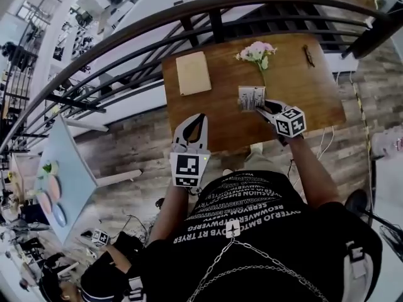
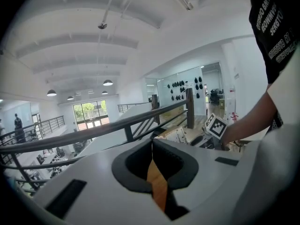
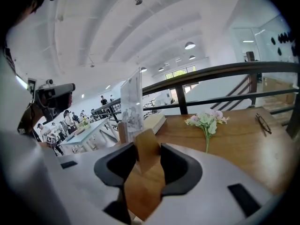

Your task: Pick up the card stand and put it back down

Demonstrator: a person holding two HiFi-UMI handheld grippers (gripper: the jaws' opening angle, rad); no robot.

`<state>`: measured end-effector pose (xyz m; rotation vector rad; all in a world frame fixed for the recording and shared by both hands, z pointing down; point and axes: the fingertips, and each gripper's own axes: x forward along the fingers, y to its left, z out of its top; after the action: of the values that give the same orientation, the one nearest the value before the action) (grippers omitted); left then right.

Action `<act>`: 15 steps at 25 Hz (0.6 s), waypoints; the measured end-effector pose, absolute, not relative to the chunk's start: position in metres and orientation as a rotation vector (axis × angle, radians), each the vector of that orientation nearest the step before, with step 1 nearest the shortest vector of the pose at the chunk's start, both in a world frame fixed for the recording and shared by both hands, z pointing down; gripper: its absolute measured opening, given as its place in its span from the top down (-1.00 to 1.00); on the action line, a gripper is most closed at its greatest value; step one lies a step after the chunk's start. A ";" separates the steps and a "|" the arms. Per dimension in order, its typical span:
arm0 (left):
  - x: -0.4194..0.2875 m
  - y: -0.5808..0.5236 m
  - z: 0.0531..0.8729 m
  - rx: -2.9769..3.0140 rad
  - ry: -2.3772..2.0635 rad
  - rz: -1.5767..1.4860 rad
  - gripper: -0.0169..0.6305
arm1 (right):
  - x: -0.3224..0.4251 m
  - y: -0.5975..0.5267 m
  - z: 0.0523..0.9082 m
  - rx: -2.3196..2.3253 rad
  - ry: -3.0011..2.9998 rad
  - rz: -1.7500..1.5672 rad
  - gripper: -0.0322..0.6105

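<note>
Showing the lift step: right claw (image 3: 145, 158) clamps the card stand (image 3: 132, 102) by its base; lowering it upright onto the bench (image 3: 243, 142) follows; left claw (image 2: 152, 144) clenched, empty.

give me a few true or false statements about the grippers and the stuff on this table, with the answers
1. The right gripper grips the card stand by its wooden base. True.
2. The left gripper holds the book. False: its fingers are together on nothing, and the book lies on the table.
3. The flowers lie on the table beyond the card stand. True.
4. The glasses rest on the book. False: they lie on bare wood near the table's far right corner, well apart from the book.
</note>
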<state>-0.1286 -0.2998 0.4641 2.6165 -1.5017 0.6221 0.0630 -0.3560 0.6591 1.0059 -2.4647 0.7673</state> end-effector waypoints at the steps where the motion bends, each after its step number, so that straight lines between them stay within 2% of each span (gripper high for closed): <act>1: -0.129 -0.299 0.463 2.623 -1.493 0.621 0.86 | 0.062 -0.355 0.656 1.016 -2.468 0.770 0.36; 15: -0.128 -0.289 0.458 2.662 -1.452 0.579 0.86 | 0.051 -0.347 0.546 1.094 -2.615 0.672 0.36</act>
<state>-0.1285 -0.2891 0.4576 2.6623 -1.4523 0.5793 0.0511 -0.3474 0.5459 1.0943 -2.6146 0.6715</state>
